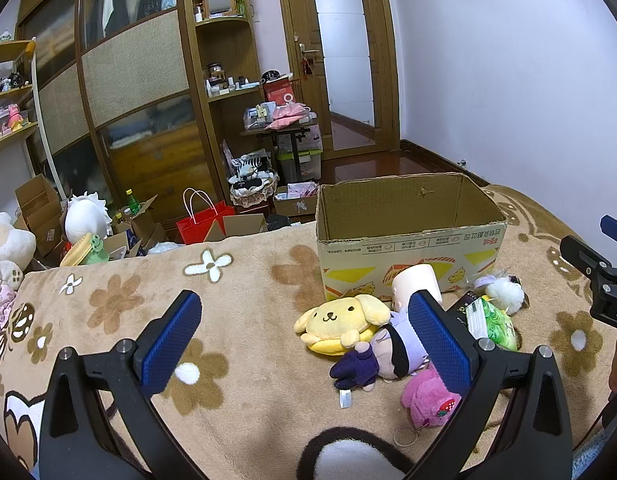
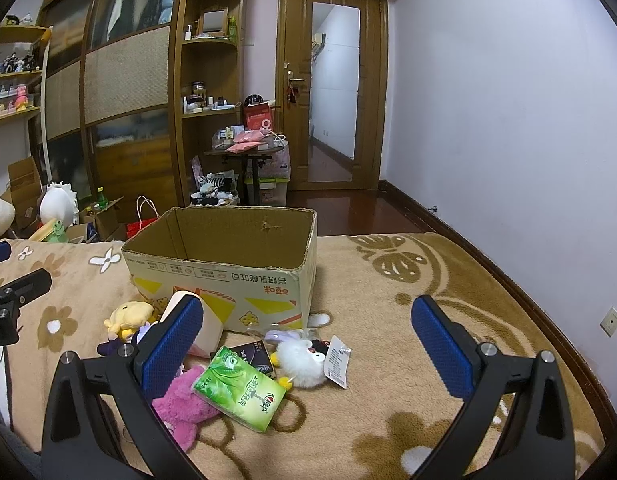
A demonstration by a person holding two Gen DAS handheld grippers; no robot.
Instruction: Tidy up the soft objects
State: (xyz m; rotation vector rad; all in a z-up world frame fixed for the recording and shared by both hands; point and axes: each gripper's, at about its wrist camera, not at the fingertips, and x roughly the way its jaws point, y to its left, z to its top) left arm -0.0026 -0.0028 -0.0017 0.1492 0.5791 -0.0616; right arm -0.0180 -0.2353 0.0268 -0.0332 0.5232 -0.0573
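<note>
Several small soft things lie heaped on the tan flower-patterned plush blanket (image 1: 248,280), just in front of the open brown cardboard box (image 1: 408,216), which looks empty as far as I can see into it. Both my tools are spread wide and hold nothing: my left gripper (image 1: 304,340) hovers over bare blanket beside the heap, and my right gripper (image 2: 308,344) hangs over the heap's right half.

The yellow floppy-eared dog plush (image 1: 340,320) touches the small doll in dark purple clothes (image 1: 372,356), and the shaggy pink plush with a keyring (image 1: 424,400) lies nearest me. To their right sit the green plastic-wrapped tissue pack (image 2: 240,392), a small dark flat packet (image 2: 254,354) partly under it, and the fluffy white bird toy with a paper tag (image 2: 300,360). A pale cream cylinder-shaped soft thing (image 1: 416,284) leans against the box front.

I judge all of these light and squashy, so they should give under my pads rather than slip. I would pinch each plush across its fat body, not by an ear, limb, tag or ring, which would leave it dangling. The tissue pack's film looks slick; I would take it across its narrow width, squeezing until it yields.
</note>
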